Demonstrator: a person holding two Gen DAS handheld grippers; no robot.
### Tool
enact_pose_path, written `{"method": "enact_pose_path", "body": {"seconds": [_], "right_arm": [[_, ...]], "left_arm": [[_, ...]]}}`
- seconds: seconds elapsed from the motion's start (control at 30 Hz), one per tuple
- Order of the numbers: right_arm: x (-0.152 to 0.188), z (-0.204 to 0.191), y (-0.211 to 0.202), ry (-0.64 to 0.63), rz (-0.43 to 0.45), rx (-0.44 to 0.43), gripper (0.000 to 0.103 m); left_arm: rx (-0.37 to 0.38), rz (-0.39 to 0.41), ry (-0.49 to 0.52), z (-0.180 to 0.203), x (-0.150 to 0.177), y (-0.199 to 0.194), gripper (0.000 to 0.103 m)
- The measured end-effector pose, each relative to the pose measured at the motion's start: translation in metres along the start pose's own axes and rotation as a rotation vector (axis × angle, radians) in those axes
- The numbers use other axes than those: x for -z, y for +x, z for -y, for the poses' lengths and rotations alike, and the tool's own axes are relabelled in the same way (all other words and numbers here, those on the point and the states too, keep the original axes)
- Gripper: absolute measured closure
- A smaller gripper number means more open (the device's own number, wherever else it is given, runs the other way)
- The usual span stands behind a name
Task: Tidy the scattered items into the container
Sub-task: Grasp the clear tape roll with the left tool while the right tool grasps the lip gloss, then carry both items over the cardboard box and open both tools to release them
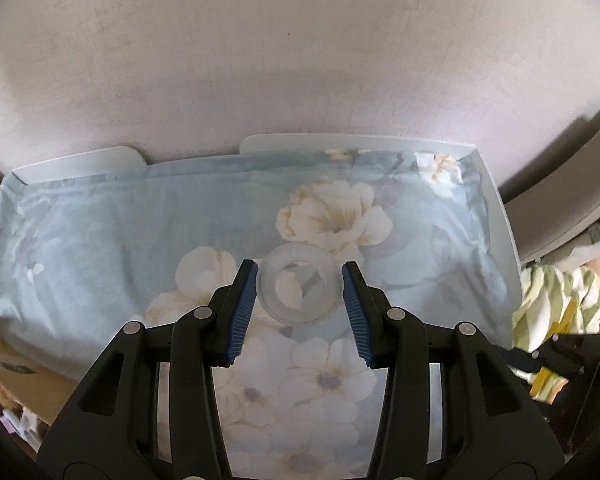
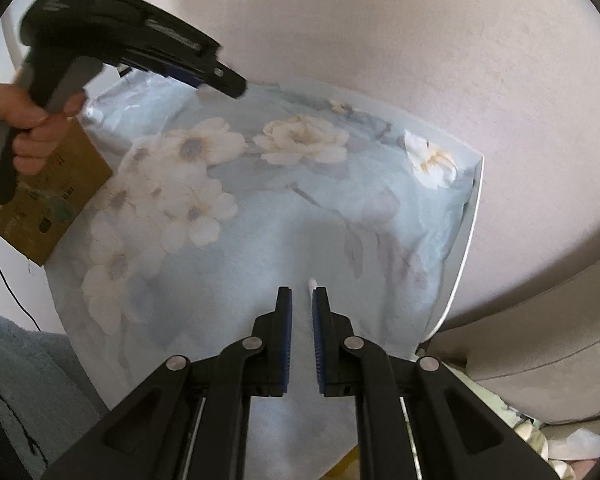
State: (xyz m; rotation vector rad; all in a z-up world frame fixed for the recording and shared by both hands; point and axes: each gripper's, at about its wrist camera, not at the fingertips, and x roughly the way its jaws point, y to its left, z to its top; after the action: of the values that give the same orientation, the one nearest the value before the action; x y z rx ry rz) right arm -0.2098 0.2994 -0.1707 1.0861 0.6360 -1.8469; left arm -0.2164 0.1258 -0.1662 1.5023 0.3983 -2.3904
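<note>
Cardboard box (image 2: 56, 196) sits off the left edge of the flower-print cloth (image 2: 284, 232) covering the white table (image 2: 466, 236). Left gripper (image 1: 299, 295) holds a translucent tape ring (image 1: 299, 289) between its partly spread jaws, above the cloth's middle. Right gripper (image 2: 301, 300), jaws closed, pinches a thin white stick (image 2: 311, 285) near the right edge. Beige chair (image 2: 540, 340) stands just beyond.

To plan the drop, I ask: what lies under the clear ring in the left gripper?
Under the clear ring only the blue flowered cloth shows, also through its hole. What the cloth covers cannot be seen.
</note>
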Motion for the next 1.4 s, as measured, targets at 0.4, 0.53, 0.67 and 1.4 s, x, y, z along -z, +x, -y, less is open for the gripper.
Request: {"method": "enact_pose_path", "body": {"seconds": [0.4,0.53,0.67,1.4], "right_arm": [[0.014,0.011,0.025,-0.006,-0.050,0.010,0.084],[0.015,0.011,0.030,-0.021,-0.058,0.019,0.075],[0.017,0.014,0.032,-0.013,-0.057,0.014,0.075],[-0.006,-0.010,-0.008,0.030,0.007,0.024,0.093]], "left_arm": [[-0.063,-0.068,0.079,0.005,0.020,0.043,0.036],[-0.061,-0.078,0.069,-0.001,0.021,0.052,0.035],[-0.050,-0.091,0.049,-0.008,0.023,0.060,0.035],[0.088,-0.039,0.067,-0.006,0.037,-0.019,0.063]]}}
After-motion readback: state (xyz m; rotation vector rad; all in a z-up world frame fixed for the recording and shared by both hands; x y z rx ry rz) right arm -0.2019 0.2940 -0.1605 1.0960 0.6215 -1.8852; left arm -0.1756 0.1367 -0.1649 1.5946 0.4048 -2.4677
